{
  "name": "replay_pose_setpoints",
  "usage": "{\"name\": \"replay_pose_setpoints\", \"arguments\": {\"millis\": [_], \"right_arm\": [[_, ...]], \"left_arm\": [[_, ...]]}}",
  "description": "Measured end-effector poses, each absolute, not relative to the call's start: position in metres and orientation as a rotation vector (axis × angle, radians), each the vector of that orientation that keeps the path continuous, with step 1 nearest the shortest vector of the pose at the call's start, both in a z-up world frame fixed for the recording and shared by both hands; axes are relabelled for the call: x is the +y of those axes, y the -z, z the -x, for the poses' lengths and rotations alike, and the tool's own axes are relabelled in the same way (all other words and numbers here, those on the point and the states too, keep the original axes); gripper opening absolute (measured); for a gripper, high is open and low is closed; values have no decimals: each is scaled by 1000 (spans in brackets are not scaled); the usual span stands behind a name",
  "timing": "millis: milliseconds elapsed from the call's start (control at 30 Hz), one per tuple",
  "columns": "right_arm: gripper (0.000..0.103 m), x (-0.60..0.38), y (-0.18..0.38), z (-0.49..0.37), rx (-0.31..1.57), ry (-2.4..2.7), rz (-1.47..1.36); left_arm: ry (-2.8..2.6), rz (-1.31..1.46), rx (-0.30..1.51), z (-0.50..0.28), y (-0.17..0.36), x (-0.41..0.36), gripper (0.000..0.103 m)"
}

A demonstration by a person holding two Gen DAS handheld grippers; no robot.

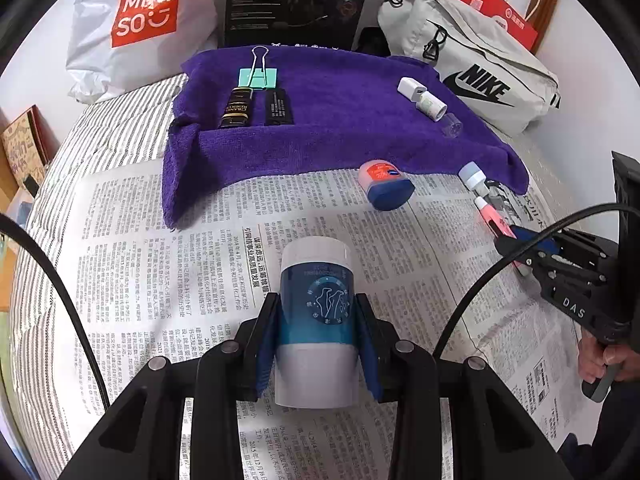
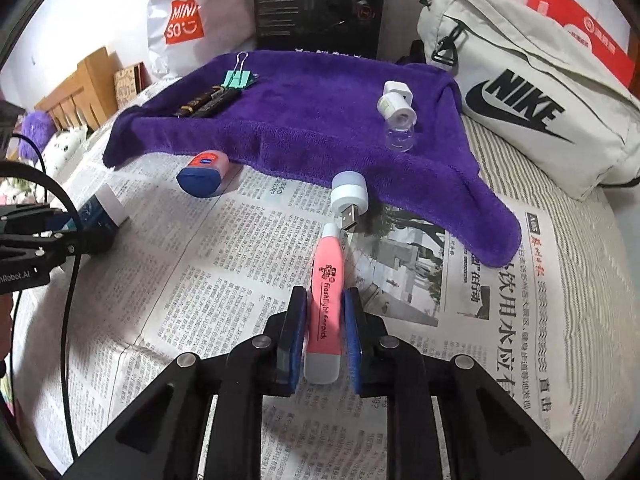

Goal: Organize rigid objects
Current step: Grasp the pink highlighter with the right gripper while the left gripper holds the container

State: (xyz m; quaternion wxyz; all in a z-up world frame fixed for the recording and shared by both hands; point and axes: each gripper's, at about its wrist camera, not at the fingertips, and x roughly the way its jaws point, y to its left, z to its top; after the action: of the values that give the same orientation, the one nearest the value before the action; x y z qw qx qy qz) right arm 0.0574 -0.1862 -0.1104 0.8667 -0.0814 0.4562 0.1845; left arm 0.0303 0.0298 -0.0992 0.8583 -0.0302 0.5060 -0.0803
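My left gripper [image 1: 316, 320] is shut on a white and blue cylindrical jar [image 1: 315, 300], held over the newspaper [image 1: 160, 260]. The pink flashlight pen [image 2: 326, 308] lies between the blue pads of my right gripper [image 2: 325, 316], which is shut on it; that gripper shows at the right of the left wrist view [image 1: 520, 240]. A purple towel [image 1: 340, 120] carries a green binder clip [image 1: 259, 76], two dark sticks [image 1: 256, 108], a white cap [image 1: 412, 88] and a small white bottle [image 1: 434, 106]. An orange and blue tin [image 1: 386, 186] and a white USB lamp [image 2: 349, 198] rest on the paper by the towel's edge.
Behind the towel stand a white shopping bag [image 1: 132, 28], a black box [image 1: 296, 0], a grey Nike bag [image 1: 480, 76] and a red paper bag [image 1: 496, 20]. A clear round cap [image 2: 399, 136] sits on the towel. Striped bedding [image 2: 580, 320] surrounds the newspaper.
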Motion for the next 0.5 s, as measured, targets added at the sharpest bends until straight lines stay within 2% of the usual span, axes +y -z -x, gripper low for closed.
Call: {"name": "replay_pose_setpoints", "arguments": {"millis": [500], "right_arm": [[17,-191,111,-63,965,-396,118]], "left_arm": [[171,62,1080,-37,97,32,34]]}}
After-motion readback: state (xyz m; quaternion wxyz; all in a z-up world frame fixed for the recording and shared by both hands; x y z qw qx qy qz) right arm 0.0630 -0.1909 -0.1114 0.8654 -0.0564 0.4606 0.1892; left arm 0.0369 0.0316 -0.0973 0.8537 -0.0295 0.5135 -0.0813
